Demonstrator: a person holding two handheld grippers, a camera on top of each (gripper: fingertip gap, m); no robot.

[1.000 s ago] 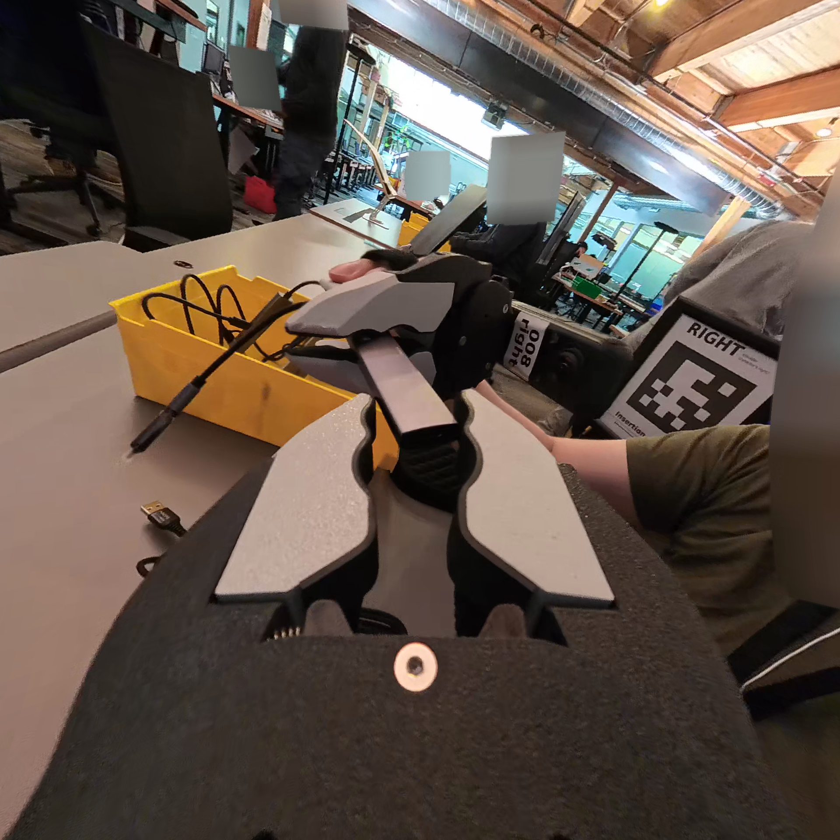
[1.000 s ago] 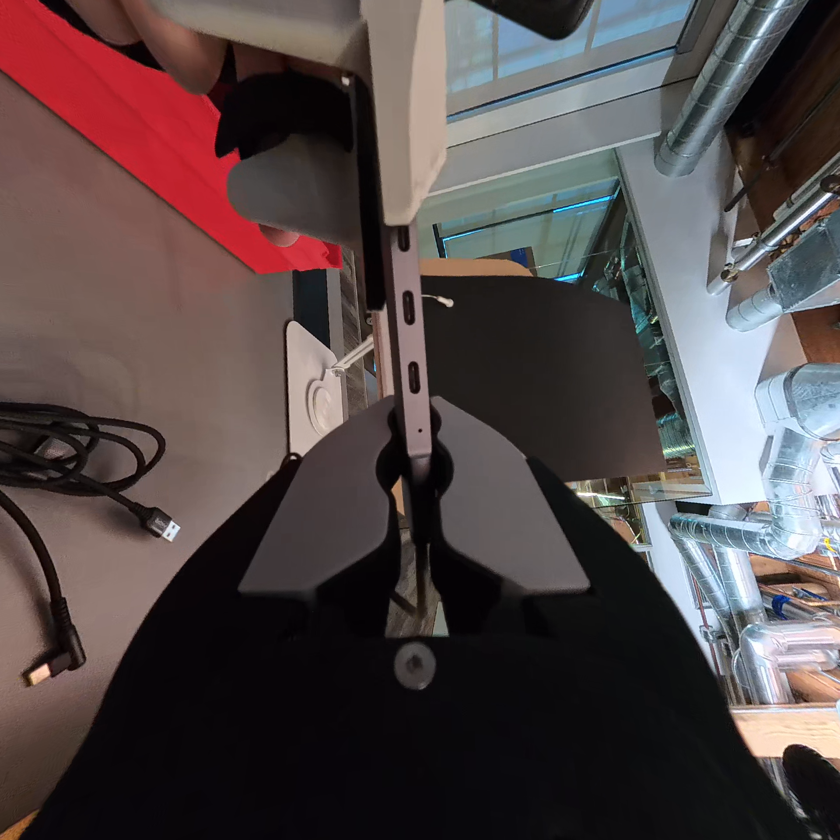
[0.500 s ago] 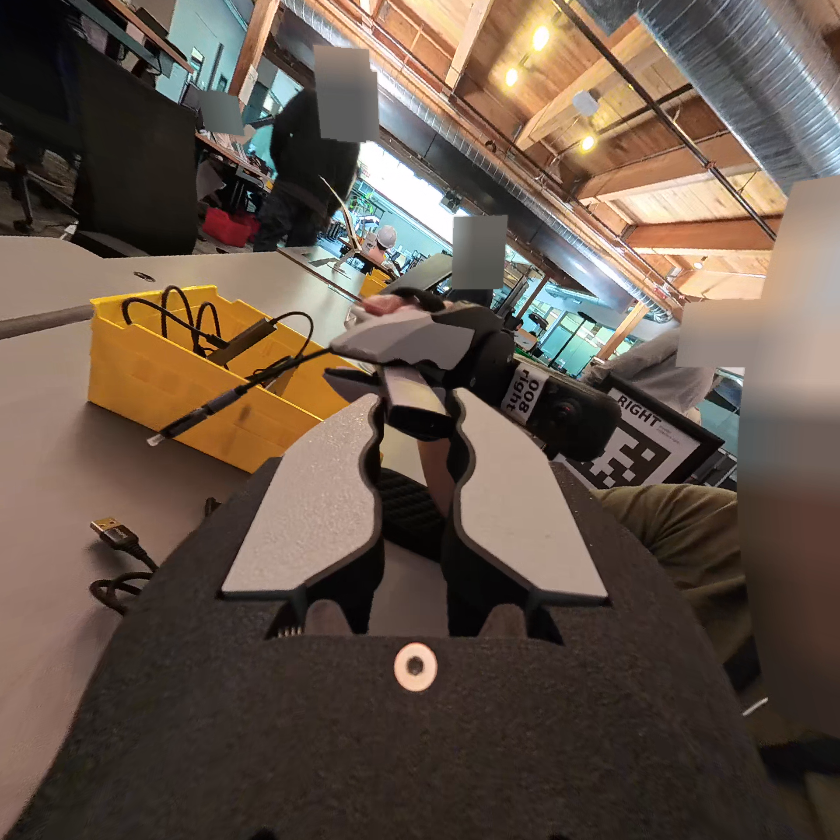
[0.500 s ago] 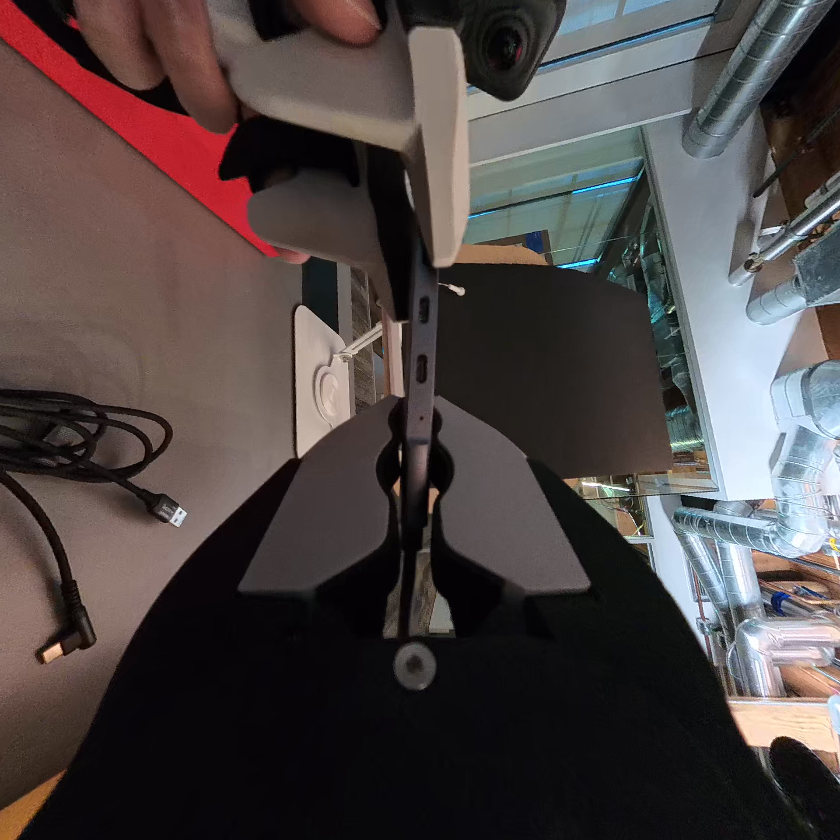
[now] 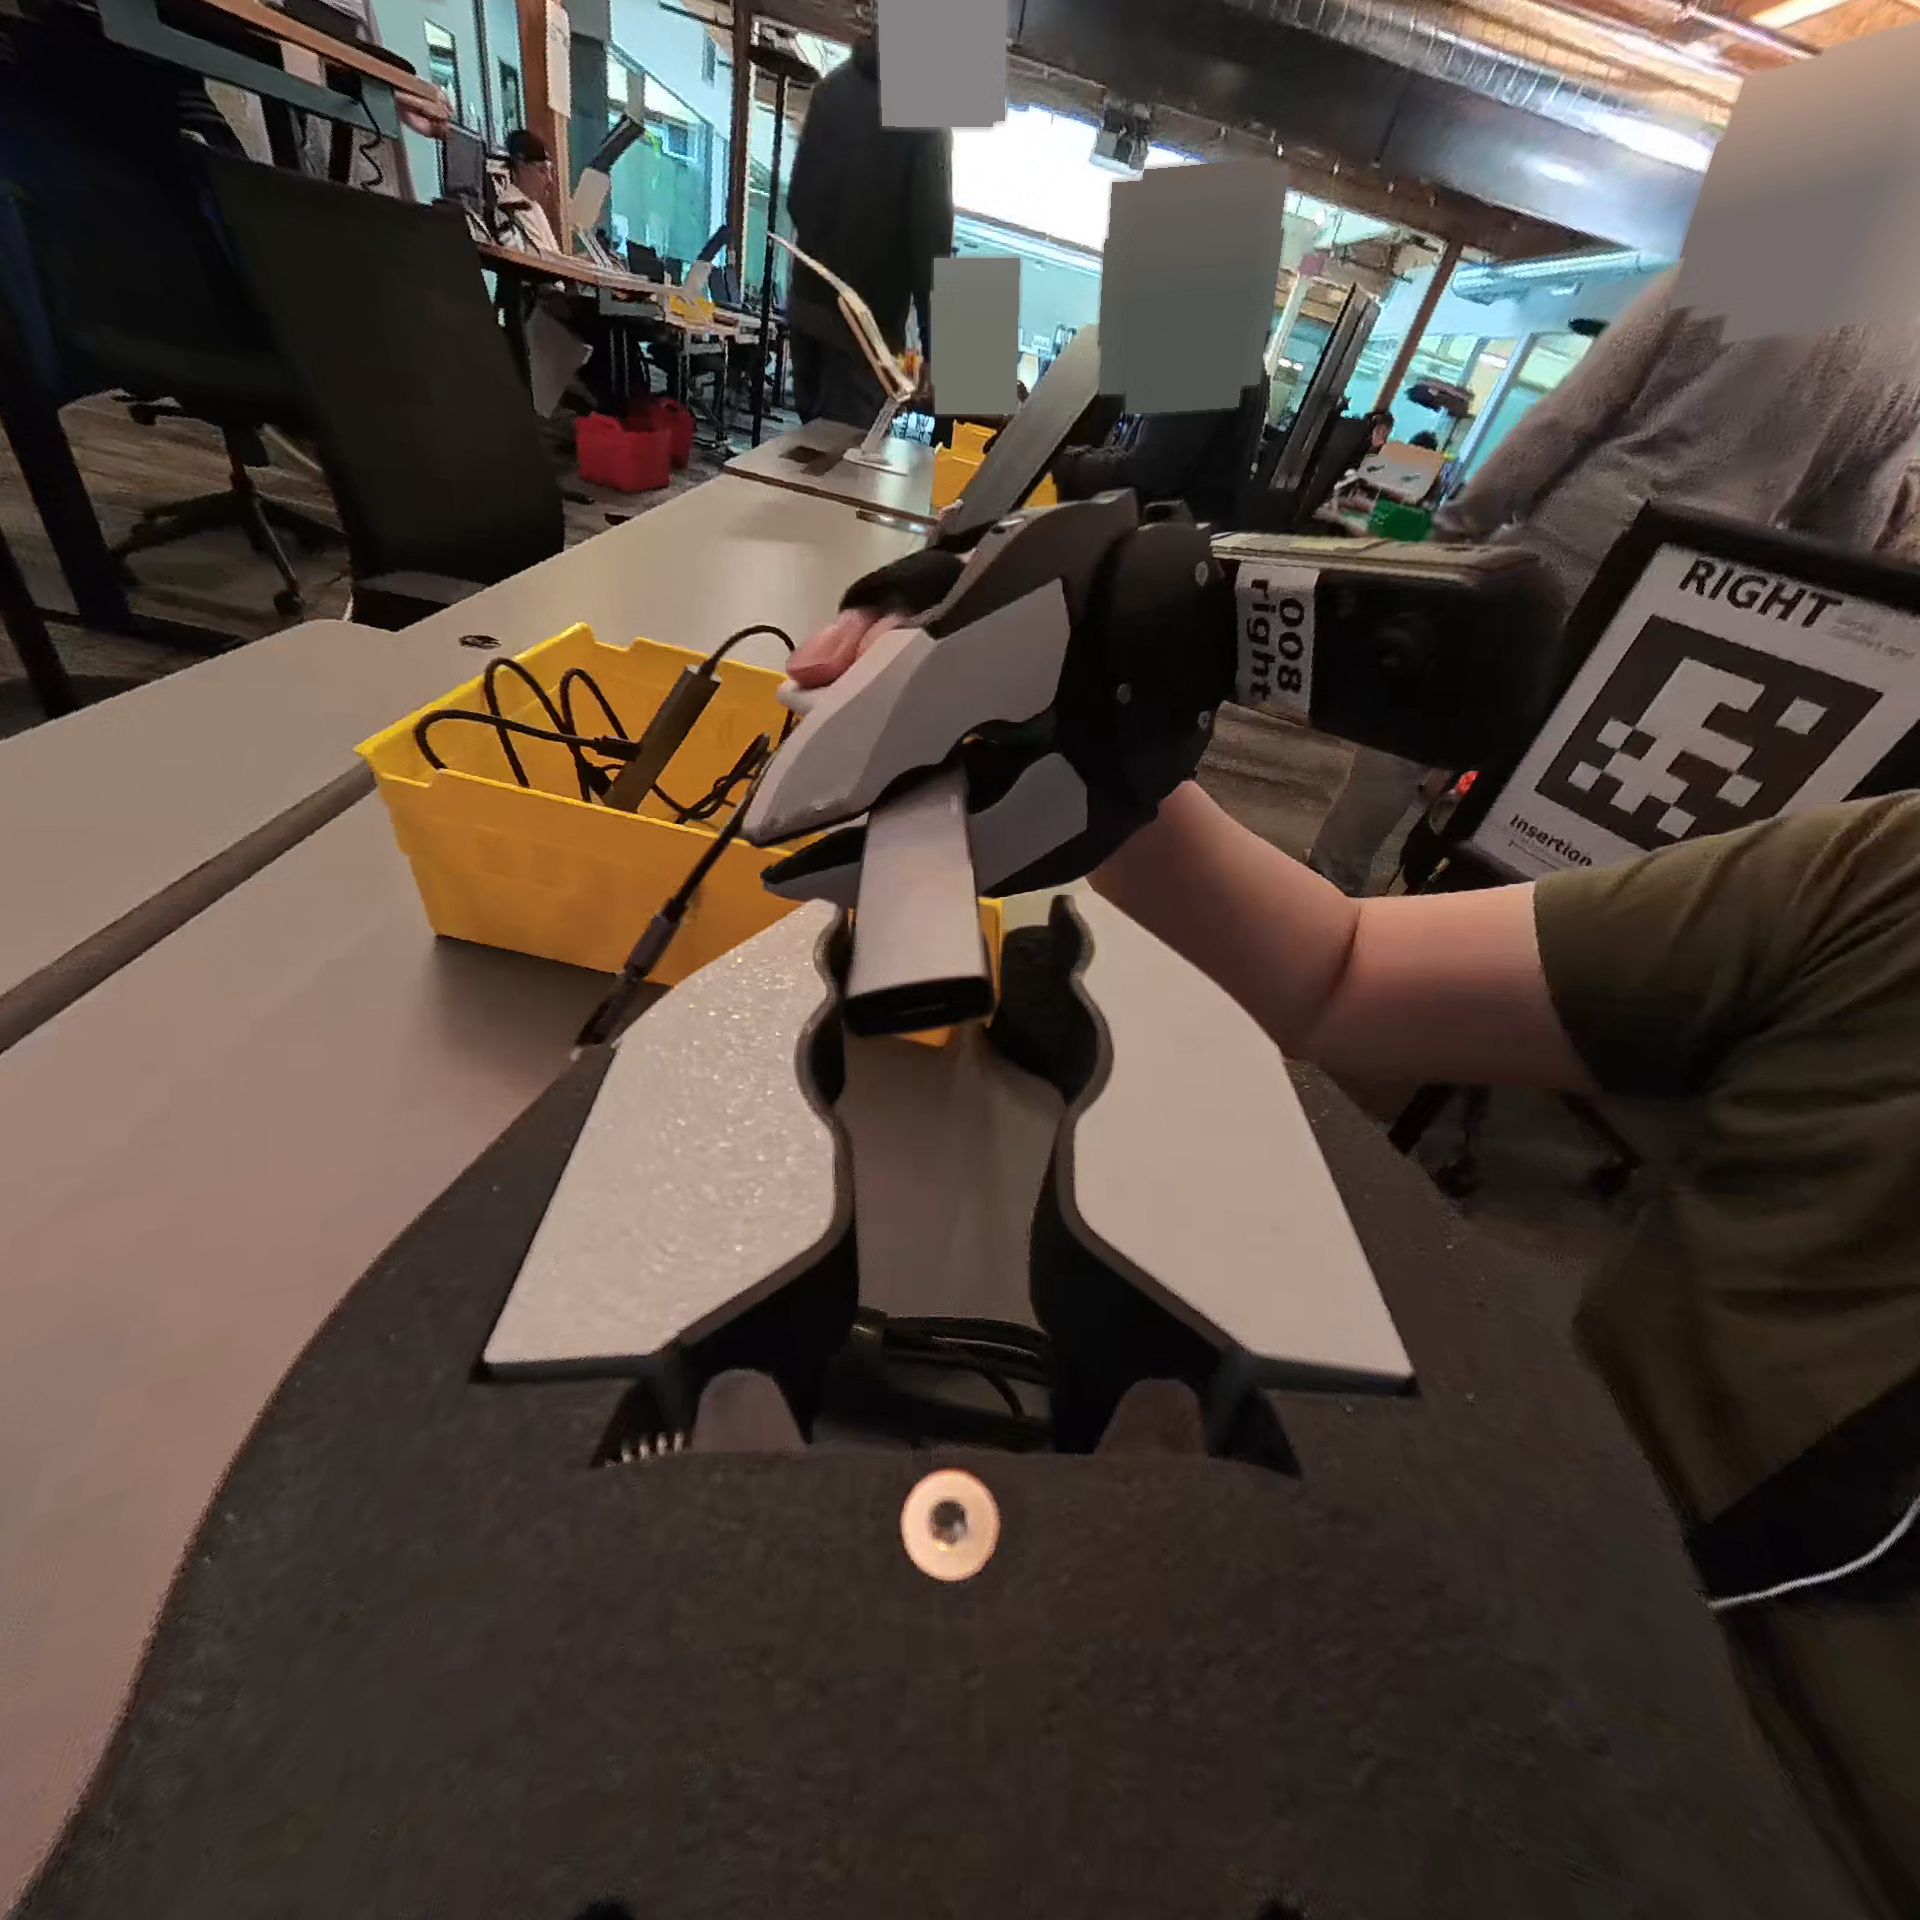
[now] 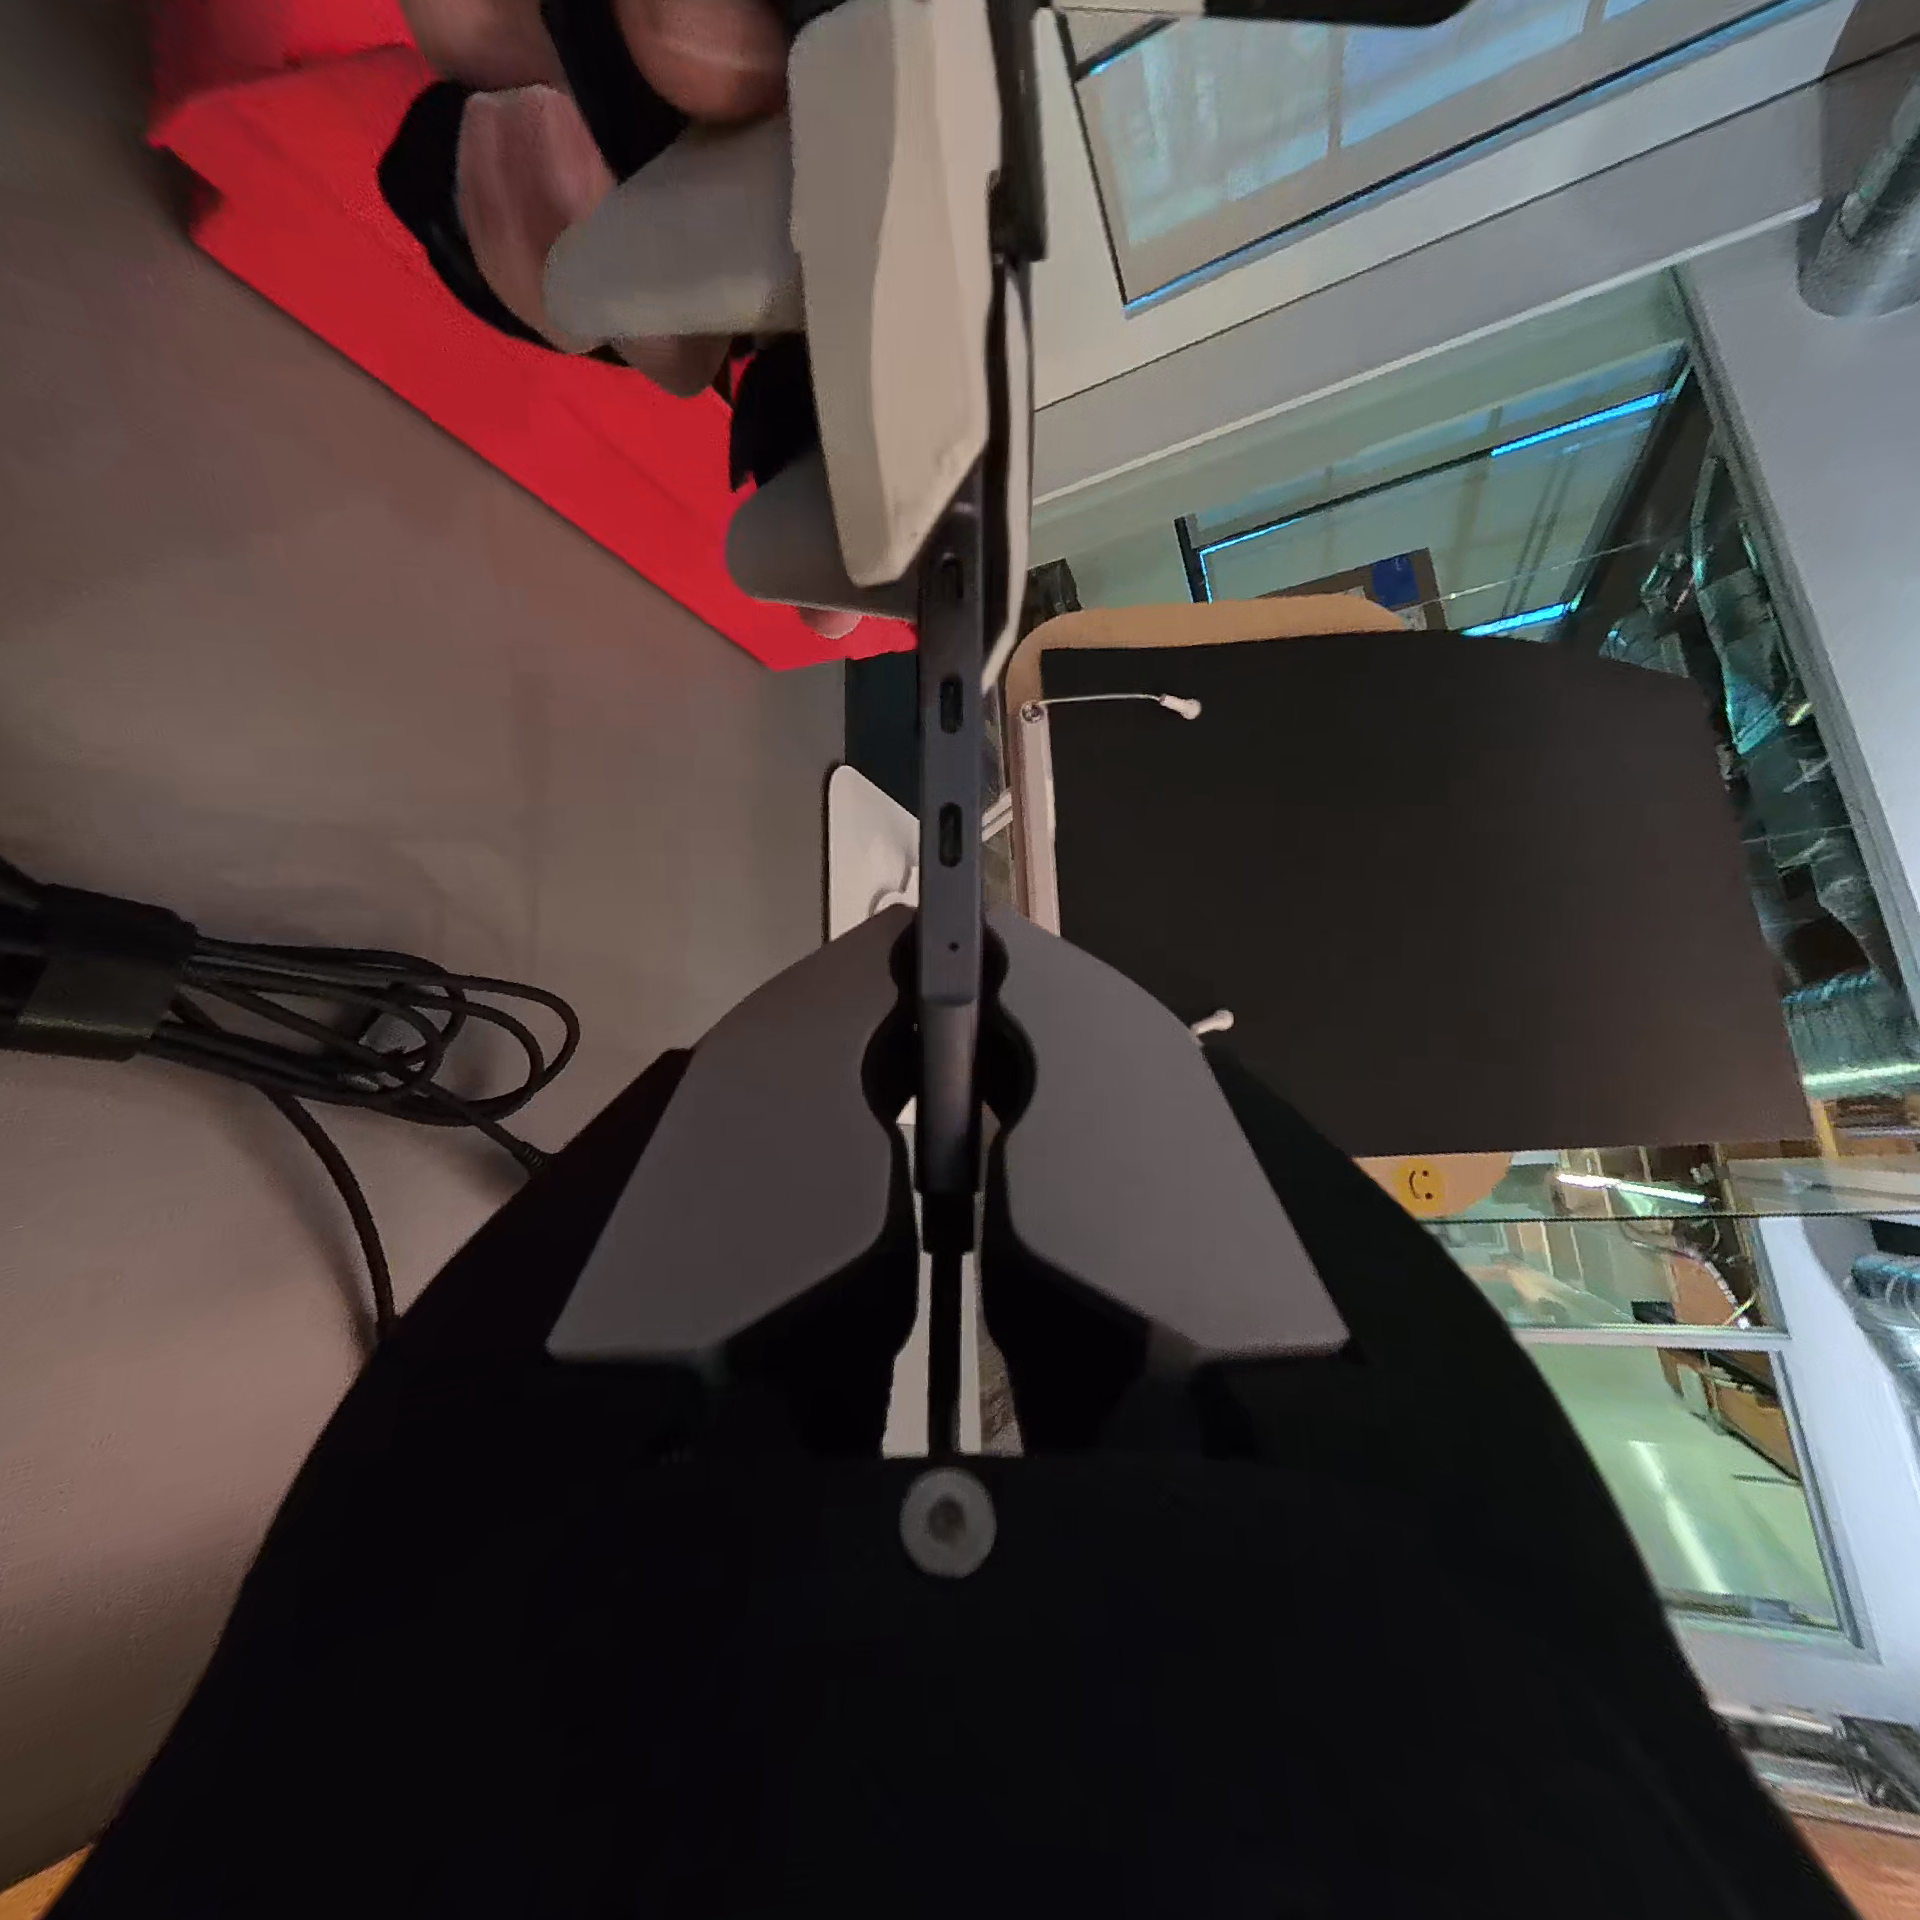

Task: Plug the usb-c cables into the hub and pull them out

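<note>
A slim grey hub (image 5: 914,914) is held in the air, pinched by its flat faces in my right gripper (image 5: 831,857). In the right wrist view the hub (image 6: 951,790) shows edge-on with its USB-C ports in a row, and my right gripper (image 6: 948,982) is shut on it. My left gripper (image 5: 945,940) is open. The hub's free end lies between its fingertips, with a gap on the right side. The left gripper (image 6: 940,540) also shows at the hub's far end in the right wrist view.
A yellow bin (image 5: 520,862) on the grey table (image 5: 260,1143) holds black cables and another hub. One cable's plug (image 5: 644,951) hangs over the bin's front. A bundle of black cables (image 6: 312,1029) lies on the table. A person's arm (image 5: 1299,956) is at right. My hands' fingertips stand some 5 centimeters from each other.
My left gripper's jaws closed in around the hub's free end and have now widened again. My right gripper has kept its hold on the hub throughout.
</note>
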